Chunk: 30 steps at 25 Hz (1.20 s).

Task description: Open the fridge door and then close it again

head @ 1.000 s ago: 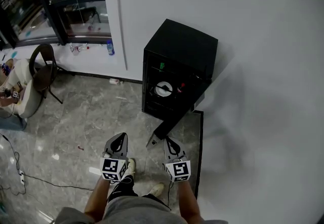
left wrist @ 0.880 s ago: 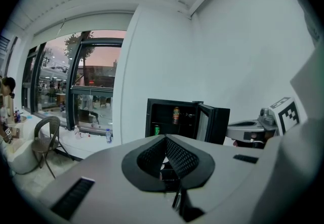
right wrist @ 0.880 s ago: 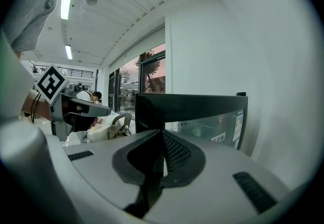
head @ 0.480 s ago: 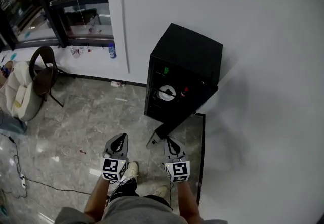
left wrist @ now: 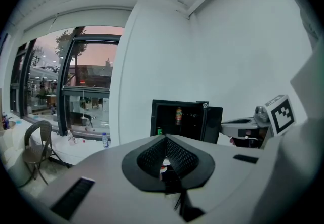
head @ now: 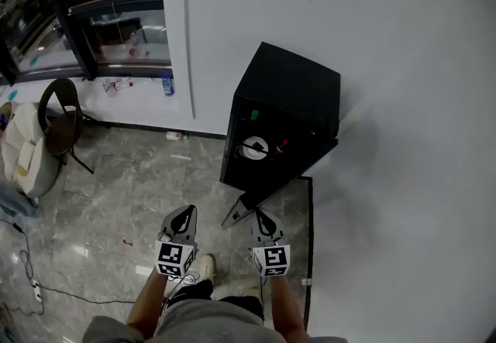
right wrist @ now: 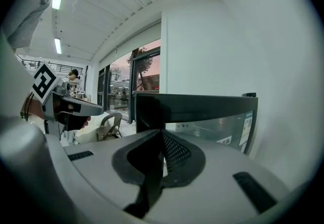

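A small black fridge (head: 291,94) stands on the floor against the white wall with its door swung open. The glass door (head: 291,214) juts out towards me, just ahead of my right gripper (head: 259,216). That gripper is shut and empty, and in the right gripper view the door's edge (right wrist: 202,109) fills the space beyond its jaws (right wrist: 162,134). My left gripper (head: 184,213) hangs to the left of the door, shut on nothing. In the left gripper view the jaws (left wrist: 165,139) point at the dark fridge interior (left wrist: 177,119), where a can stands on a shelf.
A chair (head: 62,113) and a pale cushioned seat (head: 23,152) stand at the left by the dark-framed windows (head: 116,16). A bottle (head: 167,84) stands at the wall's foot. A cable (head: 46,287) trails over the marble floor. The white wall (head: 403,179) closes the right side.
Both grippers have drifted a little towards the fridge with the person's step, and they stay shut. The seated person at the far left has slipped out of view.
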Tool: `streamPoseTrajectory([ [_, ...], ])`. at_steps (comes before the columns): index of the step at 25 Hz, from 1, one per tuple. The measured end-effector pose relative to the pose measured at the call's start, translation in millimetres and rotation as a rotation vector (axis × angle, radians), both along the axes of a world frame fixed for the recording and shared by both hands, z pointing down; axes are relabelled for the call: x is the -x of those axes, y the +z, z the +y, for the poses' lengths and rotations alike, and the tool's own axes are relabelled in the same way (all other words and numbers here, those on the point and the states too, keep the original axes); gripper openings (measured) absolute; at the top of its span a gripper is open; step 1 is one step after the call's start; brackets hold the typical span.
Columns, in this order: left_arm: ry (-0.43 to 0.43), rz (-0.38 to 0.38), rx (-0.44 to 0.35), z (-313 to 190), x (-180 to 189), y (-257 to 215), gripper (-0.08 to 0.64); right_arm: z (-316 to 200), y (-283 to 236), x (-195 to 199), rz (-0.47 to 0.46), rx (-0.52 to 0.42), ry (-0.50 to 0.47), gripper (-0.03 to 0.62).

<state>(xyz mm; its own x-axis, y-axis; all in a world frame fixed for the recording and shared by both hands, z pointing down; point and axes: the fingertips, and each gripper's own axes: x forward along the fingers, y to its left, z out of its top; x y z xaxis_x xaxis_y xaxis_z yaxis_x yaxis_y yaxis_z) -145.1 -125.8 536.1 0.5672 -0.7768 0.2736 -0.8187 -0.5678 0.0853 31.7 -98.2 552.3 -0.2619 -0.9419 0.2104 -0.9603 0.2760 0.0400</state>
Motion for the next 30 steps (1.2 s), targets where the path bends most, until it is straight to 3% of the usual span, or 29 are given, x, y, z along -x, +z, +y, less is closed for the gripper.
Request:
streamPoseTrajectory([
  [16, 0.081, 0.006, -0.013, -43.8, 15.5, 0.1, 0.005, -41.8, -0.7, 14.9, 0.003, -0.011, 0.089, 0.025],
  [30, 0.062, 0.0, -0.027, -58.0, 28.4, -2.9, 0.005, -64.4, -4.7, 22.2, 0.007, -0.02, 0.081, 0.025],
])
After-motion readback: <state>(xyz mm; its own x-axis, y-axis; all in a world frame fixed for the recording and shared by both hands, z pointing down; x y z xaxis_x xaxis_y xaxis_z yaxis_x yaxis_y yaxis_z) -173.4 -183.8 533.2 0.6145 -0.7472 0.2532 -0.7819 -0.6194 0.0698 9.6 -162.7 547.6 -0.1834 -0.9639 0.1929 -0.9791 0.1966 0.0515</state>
